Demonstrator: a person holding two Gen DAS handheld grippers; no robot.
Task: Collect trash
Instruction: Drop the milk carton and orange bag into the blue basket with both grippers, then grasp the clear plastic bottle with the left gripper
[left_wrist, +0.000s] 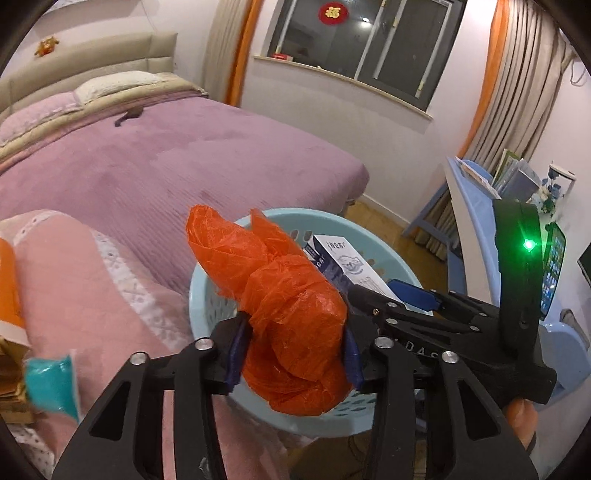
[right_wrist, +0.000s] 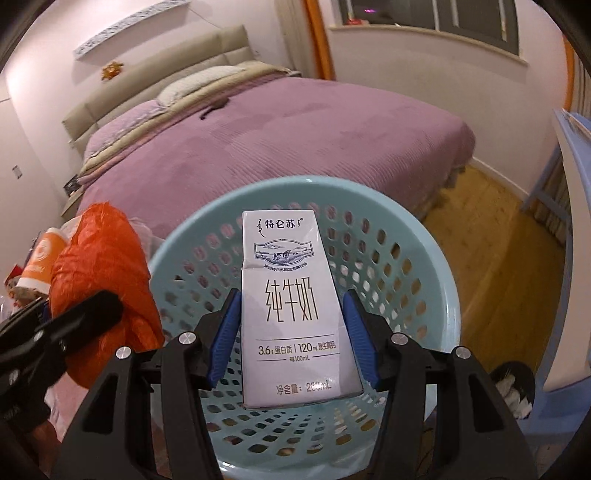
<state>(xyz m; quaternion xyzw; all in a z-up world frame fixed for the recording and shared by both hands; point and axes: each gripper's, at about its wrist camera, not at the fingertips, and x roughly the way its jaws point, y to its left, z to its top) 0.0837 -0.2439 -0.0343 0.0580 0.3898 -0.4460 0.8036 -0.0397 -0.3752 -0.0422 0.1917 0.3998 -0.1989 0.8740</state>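
Blue pads of my left claw (left_wrist: 293, 350) flank the crumpled orange bag (left_wrist: 291, 317), seemingly loosening, at the basket (right_wrist: 448, 295) rim. My right claw (right_wrist: 291, 332) brackets the milk carton (right_wrist: 291, 314) above the basket's middle; I cannot tell whether it pinches. Risk: the bag, hanging half outside the rim, could drop beside the basket.

The crumpled plastic bag (left_wrist: 291, 325) is bright orange. The basket (right_wrist: 436, 258) is pale turquoise, its wall patterned with holes. The milk carton (right_wrist: 291, 310) is white with dark lettering (a small cow picture on top). The bedspread (left_wrist: 184, 162) is mauve.
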